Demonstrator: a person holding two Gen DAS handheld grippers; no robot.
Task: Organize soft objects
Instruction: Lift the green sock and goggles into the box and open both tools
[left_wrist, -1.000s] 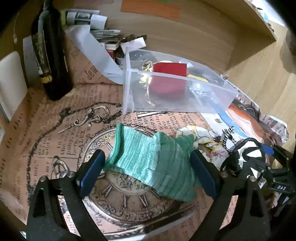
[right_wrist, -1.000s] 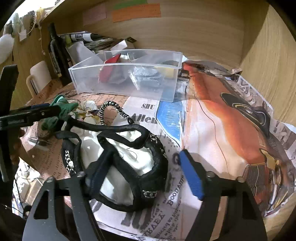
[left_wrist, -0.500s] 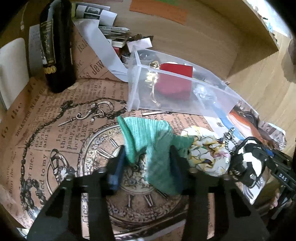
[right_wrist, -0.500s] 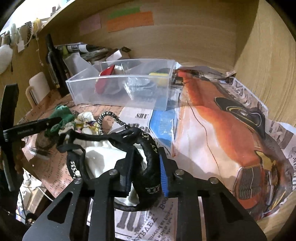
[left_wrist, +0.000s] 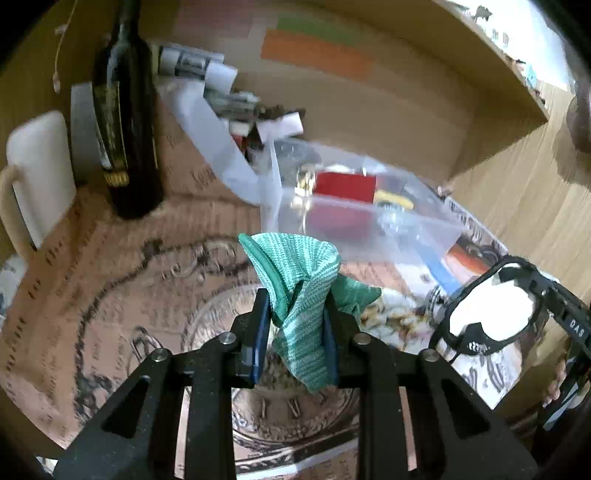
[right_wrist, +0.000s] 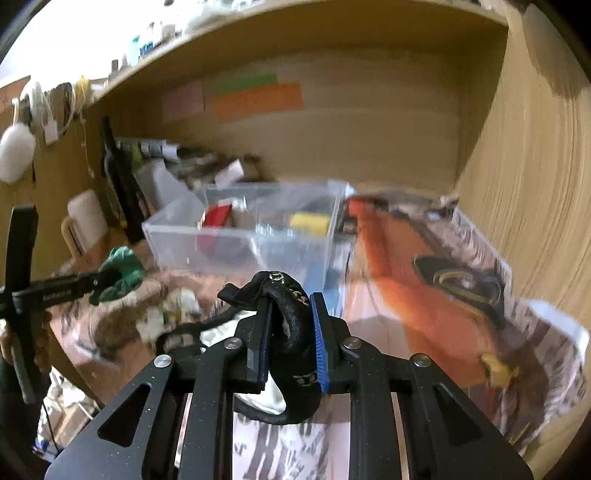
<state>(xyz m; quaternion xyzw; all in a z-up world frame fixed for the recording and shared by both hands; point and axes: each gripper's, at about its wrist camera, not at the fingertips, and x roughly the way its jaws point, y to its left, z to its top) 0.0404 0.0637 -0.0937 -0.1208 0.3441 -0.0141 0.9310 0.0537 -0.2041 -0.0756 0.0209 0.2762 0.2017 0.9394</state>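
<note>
My left gripper (left_wrist: 295, 306) is shut on a green knitted cloth (left_wrist: 295, 266); its jaws are closing the last bit, pads pressing the bunched fabric, which hangs above the paper. In the right wrist view my right gripper (right_wrist: 290, 306) is shut on the black studded strap (right_wrist: 295, 332) of a black-and-white pouch, jaws still closing tight. Each gripper shows in the other's view: the right gripper (left_wrist: 554, 306) with the pouch (left_wrist: 491, 310), the left gripper (right_wrist: 99, 284) with the green cloth (right_wrist: 123, 266). A floral cloth (left_wrist: 391, 314) lies between them.
A clear plastic box (left_wrist: 369, 218) with a red item and a yellow one stands just beyond. A dark bottle (left_wrist: 125, 129) and white mug (left_wrist: 37, 173) are at the back left, beside stacked papers. Wooden walls close the back and right. Printed paper (right_wrist: 424, 295) covers the surface.
Both grippers went from open around their items to shut on them. Each has since risen, lifting the green cloth and the black strap off the paper.
</note>
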